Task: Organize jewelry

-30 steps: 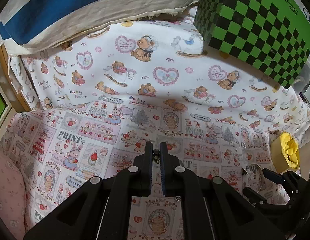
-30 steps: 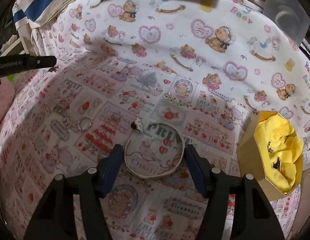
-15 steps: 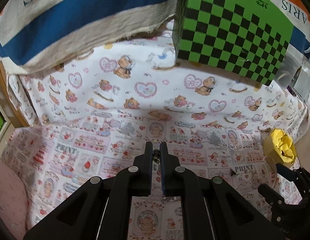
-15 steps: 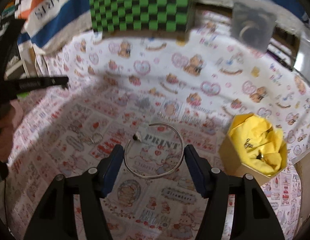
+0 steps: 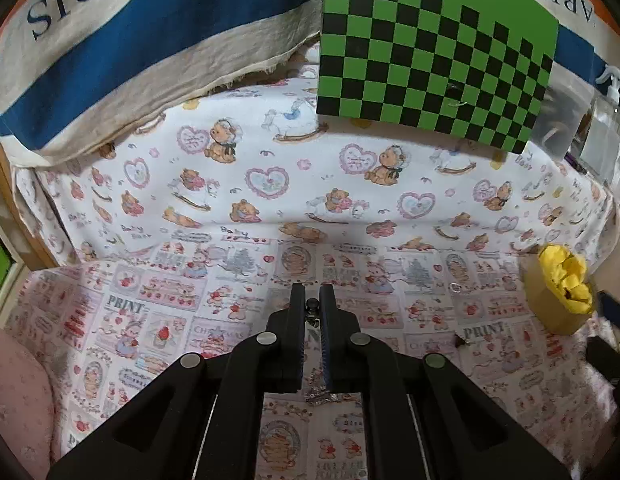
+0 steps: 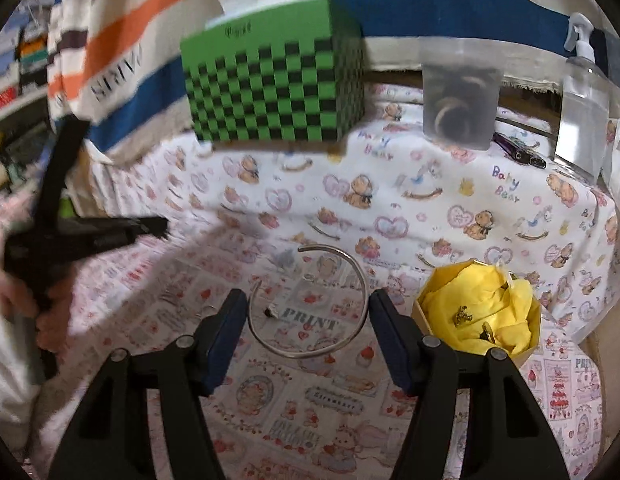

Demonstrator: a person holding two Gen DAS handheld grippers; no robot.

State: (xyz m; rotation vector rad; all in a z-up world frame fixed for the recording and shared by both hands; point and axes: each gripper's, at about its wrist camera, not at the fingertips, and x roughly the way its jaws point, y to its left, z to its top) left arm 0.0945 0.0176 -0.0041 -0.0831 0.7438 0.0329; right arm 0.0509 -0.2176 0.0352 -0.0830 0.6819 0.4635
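Observation:
My right gripper point(image 6: 308, 296) is shut on a silver open bangle point(image 6: 306, 355), which spans the gap between the two fingers and hangs above the printed cloth. To its right stands a small box lined with yellow cloth point(image 6: 478, 312), holding gold-coloured pieces. The same box point(image 5: 558, 292) shows at the right of the left wrist view. My left gripper point(image 5: 312, 292) is shut on a small piece with a dark knob point(image 5: 312, 305); a silver chain bit point(image 5: 322, 394) dangles below. A small charm point(image 6: 270, 313) and a little ring point(image 6: 309, 277) lie on the cloth.
A green chequered tissue box point(image 6: 270, 88) stands at the back, with a clear container point(image 6: 460, 108), pens point(image 6: 518, 152) and a pump bottle point(image 6: 582, 100) to its right. A striped cloth point(image 5: 150, 40) hangs behind. A hand holds the left gripper point(image 6: 158, 226) at the left.
My right gripper has risen and tipped up with the bangle still between its fingers. The left gripper has shifted a little, still shut on its piece.

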